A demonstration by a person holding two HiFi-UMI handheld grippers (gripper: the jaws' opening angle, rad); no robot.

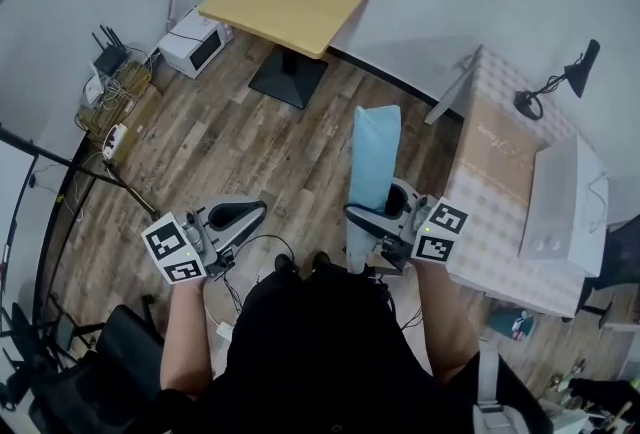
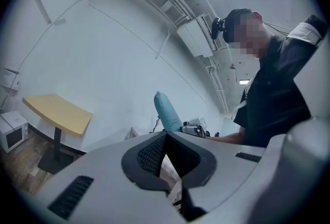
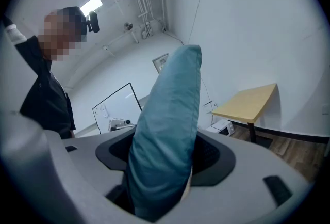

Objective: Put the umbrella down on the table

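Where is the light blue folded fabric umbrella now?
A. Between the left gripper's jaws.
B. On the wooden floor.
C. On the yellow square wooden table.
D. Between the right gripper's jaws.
D: in the right gripper view the light blue folded fabric umbrella stands between the jaws of the right gripper, which close on it.

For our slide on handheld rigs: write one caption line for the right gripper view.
Right gripper clamps a folded teal umbrella, yellow table beyond.
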